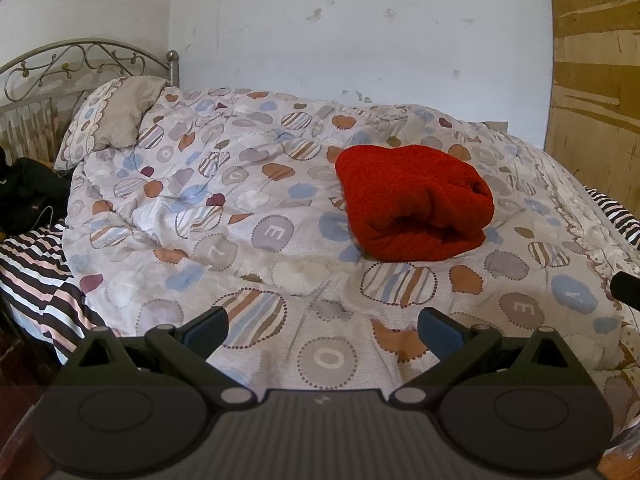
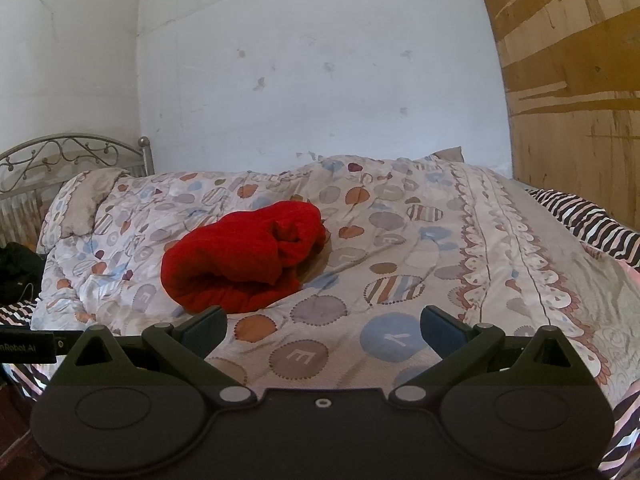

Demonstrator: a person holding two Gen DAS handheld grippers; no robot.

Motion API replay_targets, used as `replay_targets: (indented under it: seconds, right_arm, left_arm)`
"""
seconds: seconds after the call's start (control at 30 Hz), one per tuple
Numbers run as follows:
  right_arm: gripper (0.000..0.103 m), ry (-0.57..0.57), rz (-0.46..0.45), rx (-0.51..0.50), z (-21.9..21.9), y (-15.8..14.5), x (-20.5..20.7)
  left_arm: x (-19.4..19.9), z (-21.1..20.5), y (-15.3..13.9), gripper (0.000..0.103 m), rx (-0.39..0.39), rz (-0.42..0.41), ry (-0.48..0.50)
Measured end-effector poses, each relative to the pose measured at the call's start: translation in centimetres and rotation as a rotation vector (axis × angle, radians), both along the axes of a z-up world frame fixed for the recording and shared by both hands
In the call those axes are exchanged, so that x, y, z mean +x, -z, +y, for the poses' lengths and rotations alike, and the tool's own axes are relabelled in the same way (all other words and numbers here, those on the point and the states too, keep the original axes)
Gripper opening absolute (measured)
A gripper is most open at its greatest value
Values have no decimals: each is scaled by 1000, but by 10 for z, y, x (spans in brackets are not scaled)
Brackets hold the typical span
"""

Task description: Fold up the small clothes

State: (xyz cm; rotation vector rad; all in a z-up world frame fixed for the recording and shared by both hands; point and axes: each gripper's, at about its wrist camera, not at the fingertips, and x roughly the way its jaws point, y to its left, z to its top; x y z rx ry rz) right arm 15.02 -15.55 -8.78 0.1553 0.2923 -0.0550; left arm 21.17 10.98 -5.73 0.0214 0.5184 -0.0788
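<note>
A red fleecy garment (image 1: 412, 204) lies folded into a thick bundle on the patterned quilt (image 1: 260, 240). In the left wrist view it sits ahead and to the right. In the right wrist view the red garment (image 2: 240, 260) sits ahead and to the left on the quilt (image 2: 400, 260). My left gripper (image 1: 323, 330) is open and empty, held above the quilt's near part, short of the garment. My right gripper (image 2: 323, 330) is open and empty too, near the garment's front right edge but apart from it.
A pillow (image 1: 114, 116) and a metal headboard (image 1: 76, 64) stand at the far left. A black cloth (image 1: 28, 196) lies at the left edge. A striped sheet (image 2: 588, 228) shows at the right. A wooden panel (image 2: 572, 80) stands at the right.
</note>
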Motion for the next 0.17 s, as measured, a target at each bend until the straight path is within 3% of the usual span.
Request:
replay_targets:
  seconds: [0.17]
  right_arm:
    - [103,-1,1,0,0,1,-1]
  left_arm:
    - [1,-1,1,103,-4,3,2]
